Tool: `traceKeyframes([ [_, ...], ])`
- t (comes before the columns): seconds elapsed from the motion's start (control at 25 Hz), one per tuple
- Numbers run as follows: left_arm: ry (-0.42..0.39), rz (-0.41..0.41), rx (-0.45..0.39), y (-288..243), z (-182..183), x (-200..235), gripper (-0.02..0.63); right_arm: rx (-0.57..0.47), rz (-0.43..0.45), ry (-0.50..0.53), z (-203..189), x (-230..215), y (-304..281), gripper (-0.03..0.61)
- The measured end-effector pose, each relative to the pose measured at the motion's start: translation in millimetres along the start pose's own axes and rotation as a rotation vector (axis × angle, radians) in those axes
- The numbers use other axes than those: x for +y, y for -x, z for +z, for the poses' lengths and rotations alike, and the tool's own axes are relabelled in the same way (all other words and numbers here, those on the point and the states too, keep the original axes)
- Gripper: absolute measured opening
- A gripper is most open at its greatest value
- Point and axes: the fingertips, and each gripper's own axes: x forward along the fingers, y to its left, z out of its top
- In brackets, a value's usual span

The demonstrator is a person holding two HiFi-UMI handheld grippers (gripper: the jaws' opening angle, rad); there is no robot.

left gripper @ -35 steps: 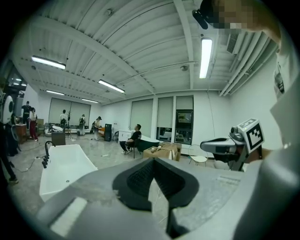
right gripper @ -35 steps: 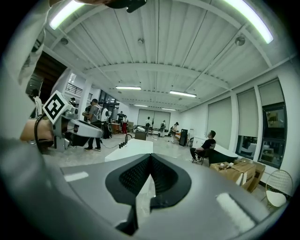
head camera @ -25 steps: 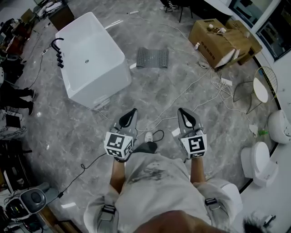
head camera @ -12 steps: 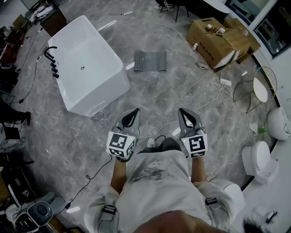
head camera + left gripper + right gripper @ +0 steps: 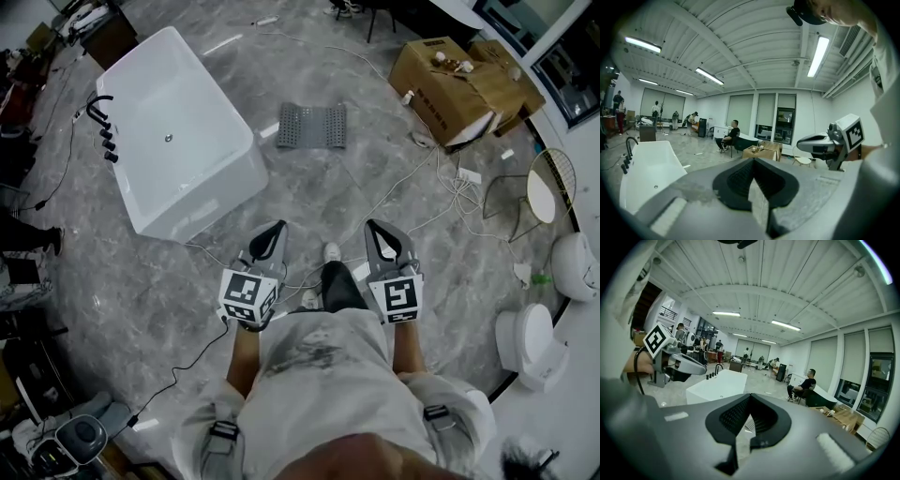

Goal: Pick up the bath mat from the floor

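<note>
Bath mat: the grey bath mat (image 5: 313, 125) with rows of small holes is laid flat on the grey stone floor (image 5: 337, 192). It is found just past the right corner of the white bathtub (image 5: 178, 131) and well apart from both grippers. Nothing is touching it.
Left gripper: the left gripper (image 5: 274, 231) is held out in front of the body. In the left gripper view its dark pads (image 5: 740, 178) are pressed together and nothing is held between them.
Right gripper: the right gripper (image 5: 381, 231) is held level with the left one, with a gap between the two. Its pads (image 5: 761, 416) are pressed together too, and nothing is held.
Changed since a second ago: a white shoe (image 5: 332, 252) is now seen put forward between the grippers, where only the other shoe was seen before. The bathtub is seen a bit lower and more to the left. The mat is seen a little lower in the head view.
Not changed: both grippers are kept shut and in the same pose. The mat is kept flat in its place.
Nearby: a cardboard box (image 5: 450, 80) and loose white cables (image 5: 441, 192) are seen on the floor at the right.
</note>
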Motion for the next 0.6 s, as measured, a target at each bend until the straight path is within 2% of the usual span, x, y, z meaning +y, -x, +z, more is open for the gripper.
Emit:
traceKeyframes([
  [0.28,0.012,0.064,0.010,-58,17,35,0.002,-0.008,0.056,-0.027,4,-47,-56,0.002],
  [0.6,0.004,0.121,0.014,-132,46,52,0.002,-0.036,0.118,-0.013,8,-120,-109,0.002],
])
